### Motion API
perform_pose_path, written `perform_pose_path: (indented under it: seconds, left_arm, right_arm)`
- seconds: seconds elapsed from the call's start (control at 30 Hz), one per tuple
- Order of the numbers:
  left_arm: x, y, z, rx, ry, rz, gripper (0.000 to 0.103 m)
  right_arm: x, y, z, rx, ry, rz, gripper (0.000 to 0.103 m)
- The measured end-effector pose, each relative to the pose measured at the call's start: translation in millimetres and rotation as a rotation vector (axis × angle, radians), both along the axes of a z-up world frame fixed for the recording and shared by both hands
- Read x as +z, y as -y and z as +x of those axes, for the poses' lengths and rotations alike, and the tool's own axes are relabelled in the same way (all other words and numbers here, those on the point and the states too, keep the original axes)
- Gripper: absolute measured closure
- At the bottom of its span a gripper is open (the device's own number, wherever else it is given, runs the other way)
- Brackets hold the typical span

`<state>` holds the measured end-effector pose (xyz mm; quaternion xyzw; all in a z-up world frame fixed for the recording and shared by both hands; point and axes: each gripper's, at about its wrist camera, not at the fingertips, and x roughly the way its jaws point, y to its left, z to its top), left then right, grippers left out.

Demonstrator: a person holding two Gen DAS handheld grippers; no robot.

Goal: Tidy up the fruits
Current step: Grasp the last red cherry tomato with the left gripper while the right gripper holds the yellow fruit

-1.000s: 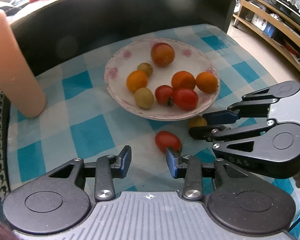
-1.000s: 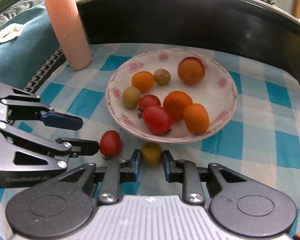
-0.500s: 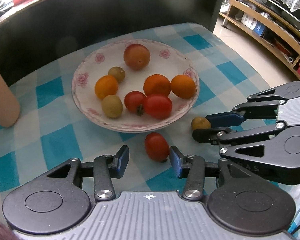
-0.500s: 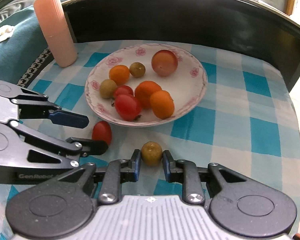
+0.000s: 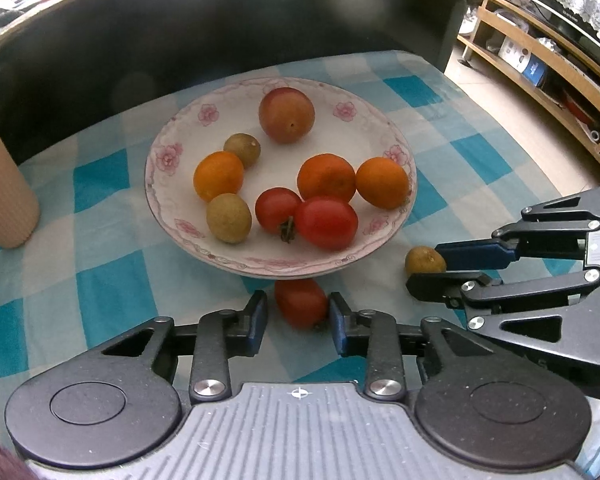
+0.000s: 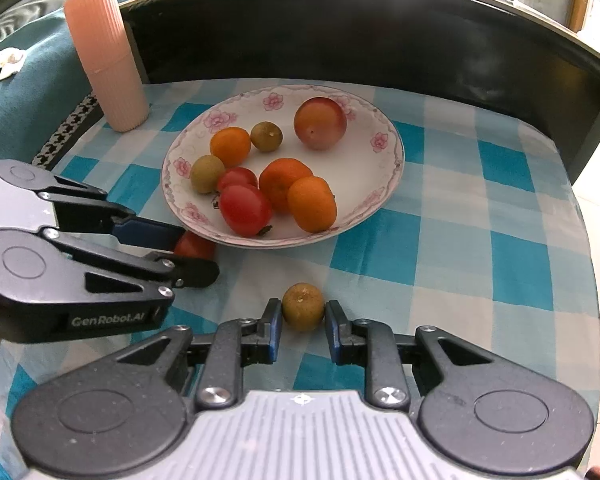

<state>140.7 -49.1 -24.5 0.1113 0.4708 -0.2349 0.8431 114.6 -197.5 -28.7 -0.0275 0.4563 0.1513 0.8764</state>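
**Two strays bracketed, neither pinched yet**

My left gripper (image 5: 298, 316) has its fingers spread around the red tomato (image 5: 301, 307), which lies on the checked cloth (image 5: 100, 288) just near of the plate (image 5: 404, 152), partly tucked under its rim. A sliver of gap shows on each side, so I judge it bracketed, not pinched. Its long axis runs roughly near to far, along my fingers.

My right gripper (image 6: 300, 330) likewise straddles the small brown-green fruit (image 6: 303, 307), well near of the plate; its fingers are apart, and I cannot tell whether the pads touch it. It is round, with no axis to mind.

Each hand is nearest its own fruit; the plate lies dead ahead.

Hidden: the tomato's far end under the rim, and both fruits' undersides.
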Motion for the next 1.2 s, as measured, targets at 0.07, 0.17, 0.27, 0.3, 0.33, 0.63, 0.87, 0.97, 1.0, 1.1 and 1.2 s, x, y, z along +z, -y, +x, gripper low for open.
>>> perform_pose_path:
  seconds: [0.07,0.17,0.27,0.3,0.33,0.63,0.87,0.97,1.0,1.1,1.2]
  left_arm:
    - [-0.2,1.7,-1.2,-0.002,0.005,0.005,0.067]
    - [0.0,2.8,-3.4,-0.011,0.014,0.021,0.067]
    - [1.3,2.2,-5.9,-0.017,0.011,0.028,0.067]
    - [2.0,1.1,-7.3,-0.017,0.008,0.029,0.068]
    - [3.0,-0.5,-9.7,-0.019,0.004,0.032,0.068]
    - [5.4,-19.9,-48.1,-0.010,-0.036,0.050,0.068]
    - [10.0,-32.2,-63.9,0.020,-0.043,0.026,0.067]
    - [14.9,-33.8,-57.2,0.044,-0.033,-0.001,0.065]
    - [15.0,-32.9,-53.7,0.052,-0.036,-0.013,0.063]
    - [11.2,-28.3,-43.1,0.081,-0.051,-0.039,0.059]
    - [3.8,-21.0,-37.8,0.089,-0.064,-0.026,0.059]
  right_arm:
    - [0.6,0.5,0.4,0.000,0.001,-0.001,0.063]
    - [1.5,0.2,0.1,0.011,0.000,-0.001,0.063]
    - [2.3,-1.5,-1.4,0.027,0.000,-0.008,0.063]
    - [3.0,-2.0,-1.9,0.032,0.000,-0.008,0.063]
    - [4.1,-3.0,-2.9,0.036,0.001,-0.009,0.063]
    - [5.7,-20.3,-33.2,0.098,-0.017,-0.022,0.063]
    - [8.2,-31.7,-58.7,0.101,-0.018,-0.037,0.063]
    - [11.8,-30.1,-61.0,0.077,-0.013,-0.031,0.063]
    - [12.6,-28.6,-60.3,0.064,-0.013,-0.026,0.063]
    - [13.8,-26.6,-56.1,0.049,-0.010,-0.016,0.063]
    - [12.9,-26.0,-50.2,0.050,-0.017,-0.011,0.063]
